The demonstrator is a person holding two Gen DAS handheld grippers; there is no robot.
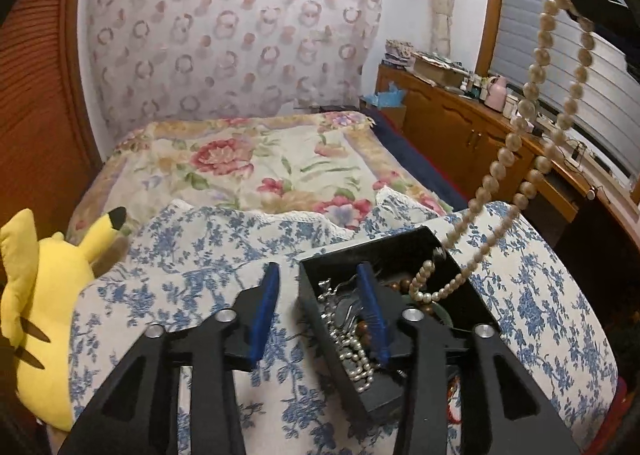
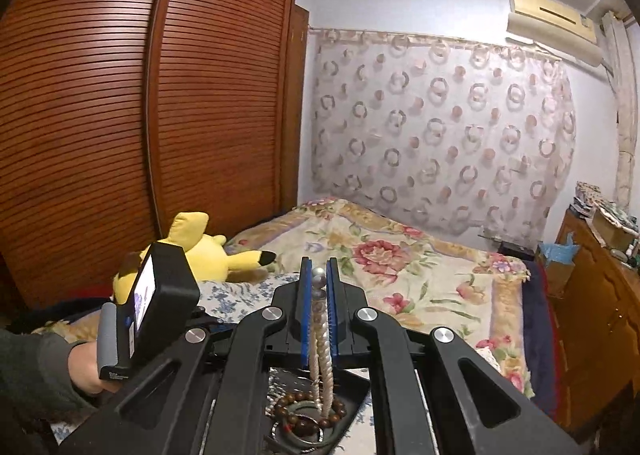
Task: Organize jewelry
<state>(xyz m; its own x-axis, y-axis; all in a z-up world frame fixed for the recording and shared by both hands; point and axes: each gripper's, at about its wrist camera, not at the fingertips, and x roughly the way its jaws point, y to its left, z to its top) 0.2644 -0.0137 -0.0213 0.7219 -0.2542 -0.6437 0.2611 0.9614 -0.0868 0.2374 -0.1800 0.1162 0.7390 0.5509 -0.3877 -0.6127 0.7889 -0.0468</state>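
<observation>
My right gripper is closed on the pearl necklace, which hangs into the black jewelry box. My left gripper stands open, one finger probably inside the box.

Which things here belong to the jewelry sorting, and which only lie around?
Belonging to the job:
- pearl necklace, pinched and lifted by the right gripper
- black box holding tangled jewelry
- brown bead bracelet inside it
- left gripper, open at the box's wall

Just lying about:
- yellow plush toy
- floral bedspread
- wooden wardrobe
- air conditioner
</observation>
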